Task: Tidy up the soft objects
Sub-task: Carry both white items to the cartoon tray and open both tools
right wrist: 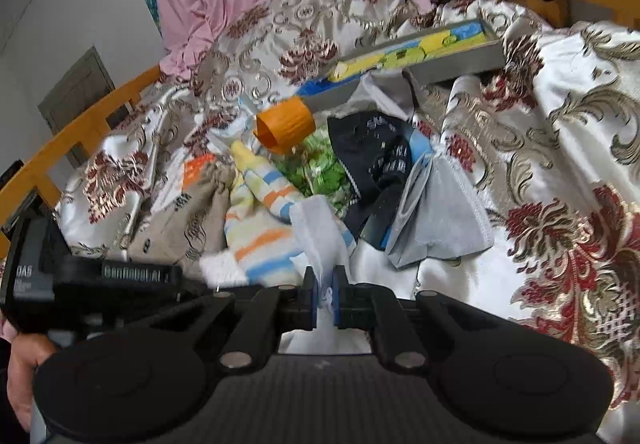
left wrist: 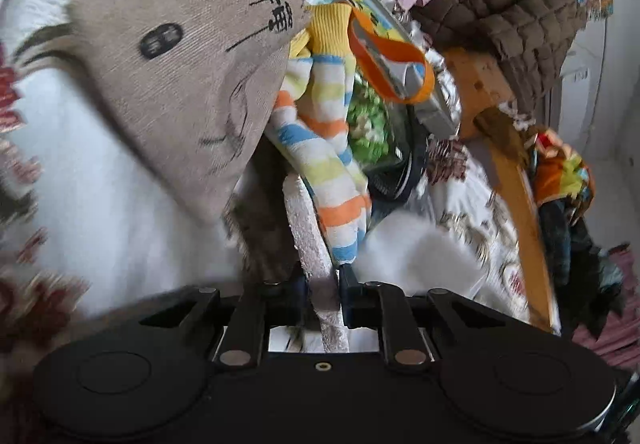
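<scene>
Showing only in the right view: grey mask (right wrist: 440, 220) on the bed (right wrist: 560, 132). Left hand-held gripper (left wrist: 324, 284) pinches a pink towel (left wrist: 308, 236); right hand-held gripper (right wrist: 322, 284) clamps white cloth (right wrist: 320, 232) over the striped sock (right wrist: 260, 220).

Both tools are matte black. The left gripper (left wrist: 322, 284) has two round, flat discs at its base, one to each side, and four straight link arms pinned with silvery rivets; a small brass-ringed hole sits at the centre of its body. The right gripper (right wrist: 322, 290) is built alike, though its body carries fine ribbing and its finger pads are blue (the left one's pads look dark). White lettering, too blurred to read, marks the black housing at the right view's left edge.
</scene>
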The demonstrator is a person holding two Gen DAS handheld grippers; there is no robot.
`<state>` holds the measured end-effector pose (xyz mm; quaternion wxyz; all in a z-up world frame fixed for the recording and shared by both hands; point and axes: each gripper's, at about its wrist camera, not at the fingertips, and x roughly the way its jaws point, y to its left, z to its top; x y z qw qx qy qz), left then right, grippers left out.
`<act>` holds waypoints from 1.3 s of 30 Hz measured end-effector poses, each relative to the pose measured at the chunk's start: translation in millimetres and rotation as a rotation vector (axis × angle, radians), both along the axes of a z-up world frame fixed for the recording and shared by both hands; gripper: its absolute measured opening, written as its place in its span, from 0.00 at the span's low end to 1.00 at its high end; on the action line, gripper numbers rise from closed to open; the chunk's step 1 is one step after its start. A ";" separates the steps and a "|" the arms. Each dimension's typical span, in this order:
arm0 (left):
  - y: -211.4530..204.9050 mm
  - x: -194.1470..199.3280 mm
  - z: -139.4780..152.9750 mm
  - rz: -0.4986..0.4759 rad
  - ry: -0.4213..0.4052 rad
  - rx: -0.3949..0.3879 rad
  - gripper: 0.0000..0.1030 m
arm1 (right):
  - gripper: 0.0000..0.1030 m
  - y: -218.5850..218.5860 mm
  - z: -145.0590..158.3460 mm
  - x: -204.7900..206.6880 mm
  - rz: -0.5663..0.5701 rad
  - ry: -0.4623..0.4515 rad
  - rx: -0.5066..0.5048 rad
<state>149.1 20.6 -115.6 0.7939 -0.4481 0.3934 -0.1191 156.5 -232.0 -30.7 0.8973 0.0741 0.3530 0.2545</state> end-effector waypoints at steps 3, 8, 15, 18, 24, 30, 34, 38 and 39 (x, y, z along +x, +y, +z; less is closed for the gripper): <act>-2.5 -12.1 9.9 -0.037 -0.004 0.055 0.16 | 0.07 -5.0 9.1 -7.4 -0.009 -0.034 0.020; -10.2 -30.4 23.8 -0.111 -0.021 0.112 0.15 | 0.07 -10.9 19.6 -12.6 -0.025 -0.067 0.047; -20.9 -46.8 36.6 -0.162 -0.068 0.180 0.13 | 0.07 -12.6 24.4 -16.7 -0.023 -0.093 0.063; -18.8 -47.0 48.4 -0.159 -0.094 0.190 0.13 | 0.07 -13.9 29.1 -19.8 -0.023 -0.116 0.073; -14.5 -23.5 95.0 -0.202 -0.198 0.264 0.13 | 0.07 -18.3 55.2 -10.8 -0.023 -0.170 0.118; -0.8 43.0 146.6 -0.181 -0.290 0.272 0.13 | 0.07 -10.2 92.3 45.3 -0.015 -0.221 0.109; 3.1 96.9 165.2 -0.182 -0.338 0.340 0.13 | 0.07 2.5 110.3 95.6 -0.005 -0.255 0.073; 6.5 156.1 168.6 -0.176 -0.363 0.390 0.13 | 0.07 17.5 115.3 154.1 -0.009 -0.276 0.035; 8.6 174.1 167.4 -0.169 -0.367 0.393 0.13 | 0.07 21.0 114.2 168.4 -0.014 -0.276 0.029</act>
